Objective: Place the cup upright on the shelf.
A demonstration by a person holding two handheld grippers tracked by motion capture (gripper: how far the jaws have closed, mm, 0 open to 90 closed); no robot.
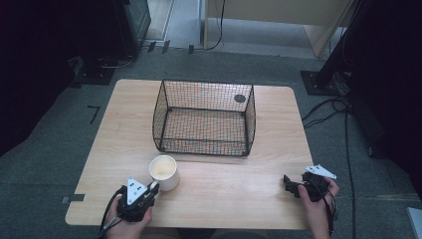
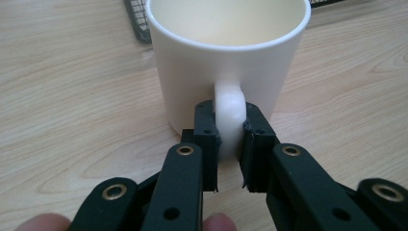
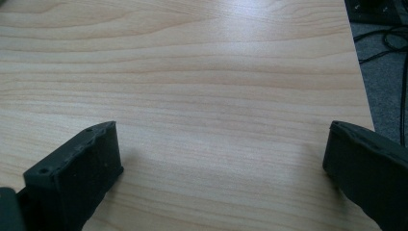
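The left gripper (image 2: pixel 230 144) pinches the handle of the white ceramic mug (image 2: pixel 226 62) standing near the table's front edge, so the grasp looks made; next, presumably, lift it into the black wire-mesh basket (image 1: pixel 204 119).

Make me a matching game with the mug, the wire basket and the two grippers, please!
Things:
1. white mug
2. black wire basket
3. left gripper
4. right gripper

States:
A. jaws wide apart over bare table
B. empty, in the middle of the table
C. clamped on a handle
D. upright, just in front of the basket

Pairs: 1-D, 2-B, 3-C, 4-A
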